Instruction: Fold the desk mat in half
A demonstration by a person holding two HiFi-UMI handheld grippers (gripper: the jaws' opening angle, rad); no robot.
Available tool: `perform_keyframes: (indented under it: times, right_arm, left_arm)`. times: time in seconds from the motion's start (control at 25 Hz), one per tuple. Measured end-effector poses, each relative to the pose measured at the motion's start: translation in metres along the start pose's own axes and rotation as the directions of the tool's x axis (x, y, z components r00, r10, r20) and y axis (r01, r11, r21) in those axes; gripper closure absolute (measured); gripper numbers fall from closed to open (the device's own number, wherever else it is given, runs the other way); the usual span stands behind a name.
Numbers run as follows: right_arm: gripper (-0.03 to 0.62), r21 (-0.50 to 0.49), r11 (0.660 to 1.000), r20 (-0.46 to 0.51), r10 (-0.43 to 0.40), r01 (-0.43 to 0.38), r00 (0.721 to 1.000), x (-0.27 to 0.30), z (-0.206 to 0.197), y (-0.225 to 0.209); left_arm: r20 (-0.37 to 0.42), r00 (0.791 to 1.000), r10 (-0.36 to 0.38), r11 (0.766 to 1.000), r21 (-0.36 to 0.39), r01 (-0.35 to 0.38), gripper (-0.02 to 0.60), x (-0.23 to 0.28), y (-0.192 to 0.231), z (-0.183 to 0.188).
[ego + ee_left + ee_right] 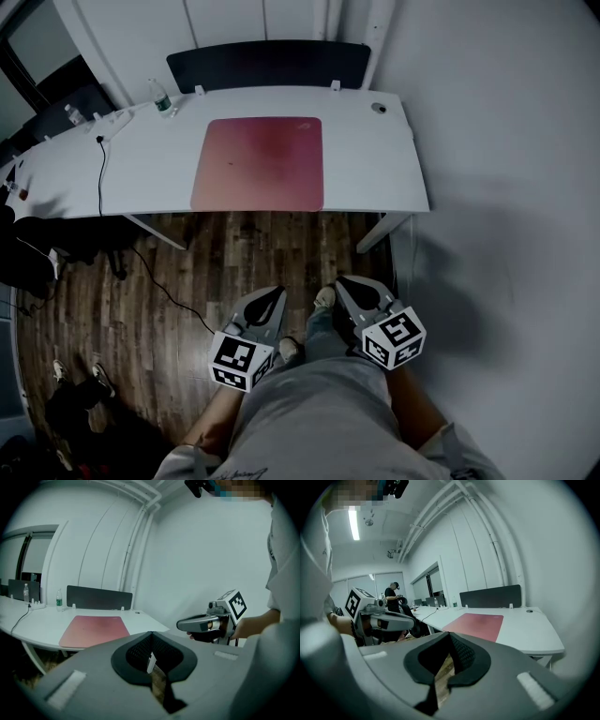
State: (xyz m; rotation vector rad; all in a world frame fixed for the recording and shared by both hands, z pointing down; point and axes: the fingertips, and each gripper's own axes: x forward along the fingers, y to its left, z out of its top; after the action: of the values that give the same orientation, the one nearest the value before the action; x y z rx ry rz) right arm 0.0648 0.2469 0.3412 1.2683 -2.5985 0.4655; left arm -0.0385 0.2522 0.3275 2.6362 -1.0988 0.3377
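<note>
Desk mat (260,163), reddish-pink, lay flat and unfolded on white desk (375,178), near its front edge, well apart from both grippers. Person stood back from desk on wooden floor (187,272). Left gripper (272,298) clenched, jaws together, nothing between them. Right gripper (352,287) likewise clenched, empty. Both held side by side, pointing toward desk. Black divider panel (269,64) stood along desk's far edge, water bottle (161,97) near it.
</note>
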Motion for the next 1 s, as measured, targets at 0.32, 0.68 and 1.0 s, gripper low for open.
perform_keyframes:
  times: [0.32,0.68,1.0]
  right_arm:
    - [0.587,-0.011,1.0,-0.002,0.015,-0.015,1.0,0.049,0.029,-0.049]
    - [0.586,-0.038,0.998,-0.018,0.044,-0.045,0.999,0.096,0.065,-0.119]
    - [0.588,-0.036,0.996,-0.039,0.085,-0.086,0.996,0.117,0.078,-0.168]
  left_arm:
    - [-0.009,1.0,0.023,1.0,-0.011,-0.023,0.563,0.047,0.041,0.022]
    - [-0.013,0.999,0.045,0.999,-0.015,-0.045,0.563,0.121,0.083,0.057]
    - [-0.027,0.999,0.043,0.999,-0.013,-0.043,0.563,0.173,0.09,0.075]
